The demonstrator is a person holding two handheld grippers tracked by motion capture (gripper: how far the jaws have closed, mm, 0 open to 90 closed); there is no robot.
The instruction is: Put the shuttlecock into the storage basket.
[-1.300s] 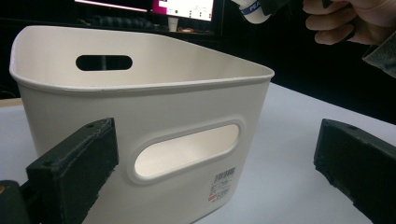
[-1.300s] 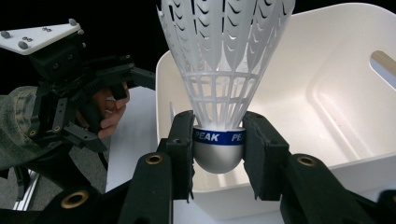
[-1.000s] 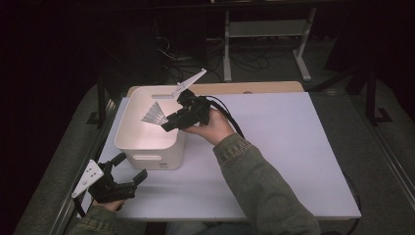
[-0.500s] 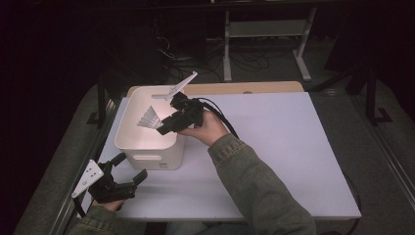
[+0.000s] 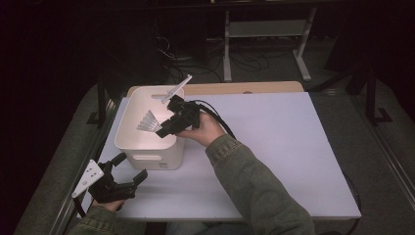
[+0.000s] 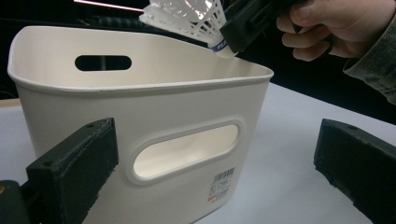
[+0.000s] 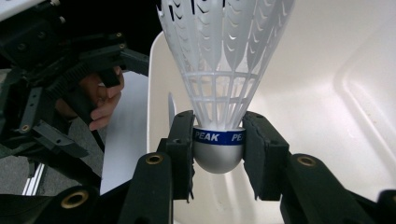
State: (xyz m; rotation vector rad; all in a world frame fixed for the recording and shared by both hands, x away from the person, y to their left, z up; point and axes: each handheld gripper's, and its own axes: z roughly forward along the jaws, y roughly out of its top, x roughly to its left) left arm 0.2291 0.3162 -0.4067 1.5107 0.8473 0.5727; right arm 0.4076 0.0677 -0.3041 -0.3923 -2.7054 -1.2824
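The shuttlecock (image 7: 219, 88) sits clamped by its cork in your right gripper (image 7: 218, 144), over the white bin (image 5: 147, 152). Your left gripper (image 5: 128, 169), jaws apart and empty, rests near the bin's near side.

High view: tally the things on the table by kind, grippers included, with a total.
Shuttlecock: 1
White bin: 1
Grippers: 2, the left gripper and the right gripper
Total: 4
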